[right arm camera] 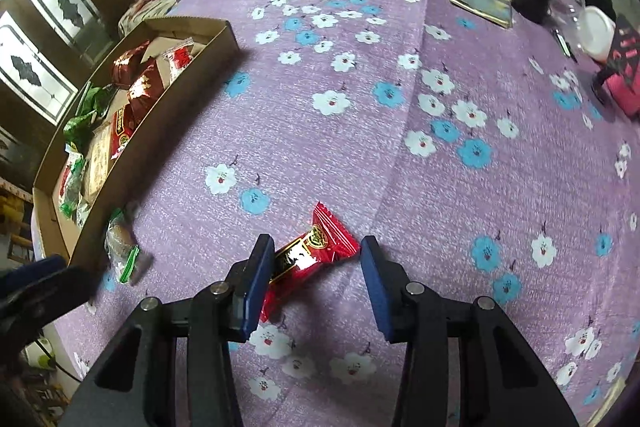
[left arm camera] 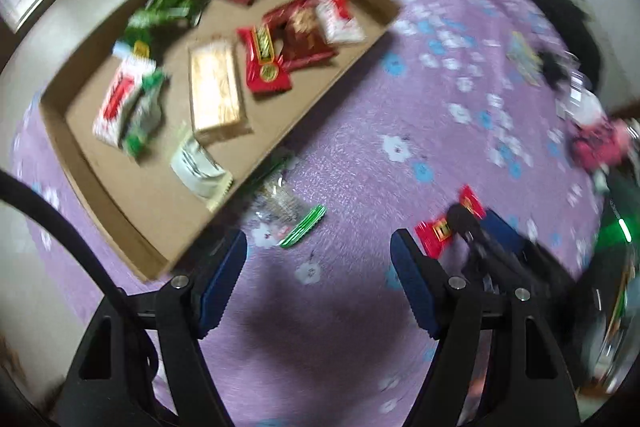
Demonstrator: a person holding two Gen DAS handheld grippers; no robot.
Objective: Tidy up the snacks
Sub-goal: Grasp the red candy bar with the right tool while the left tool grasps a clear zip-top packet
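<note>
Right wrist view shows the right gripper (right arm camera: 316, 267) partly open around a red candy (right arm camera: 316, 251) on the purple tablecloth (right arm camera: 360, 147), its right pad clear of the wrapper. At ten o'clock, the cardboard tray (right arm camera: 176, 115) holds snacks. The left gripper (left arm camera: 318, 267) stands wide and empty.

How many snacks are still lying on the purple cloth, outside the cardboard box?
2: a red packet between the right gripper's fingers, and a clear green-edged packet beside the cardboard box's near wall. More may lie out of view.
</note>
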